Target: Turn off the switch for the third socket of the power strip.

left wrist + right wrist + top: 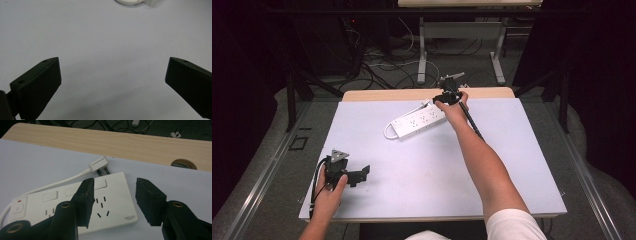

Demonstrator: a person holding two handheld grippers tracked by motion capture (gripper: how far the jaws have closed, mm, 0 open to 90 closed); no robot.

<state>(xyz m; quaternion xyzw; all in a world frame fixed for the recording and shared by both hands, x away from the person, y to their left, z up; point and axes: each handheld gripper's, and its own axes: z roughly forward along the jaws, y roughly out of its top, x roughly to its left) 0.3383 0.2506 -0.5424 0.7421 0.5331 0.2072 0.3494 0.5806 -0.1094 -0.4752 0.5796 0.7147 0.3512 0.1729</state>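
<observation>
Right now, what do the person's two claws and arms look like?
Both claws, the left claw and the right claw, are black, each with two blocky jaws bearing small round screw holes. A grey three-cornered plate tops each. A black cable trails along the right forearm. A white short sleeve covers the right upper arm.

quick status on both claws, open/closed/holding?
Left claw: open, holding nothing, over the bare white mat.
Right claw: open, holding nothing, jaws over the end of the power strip.
</observation>
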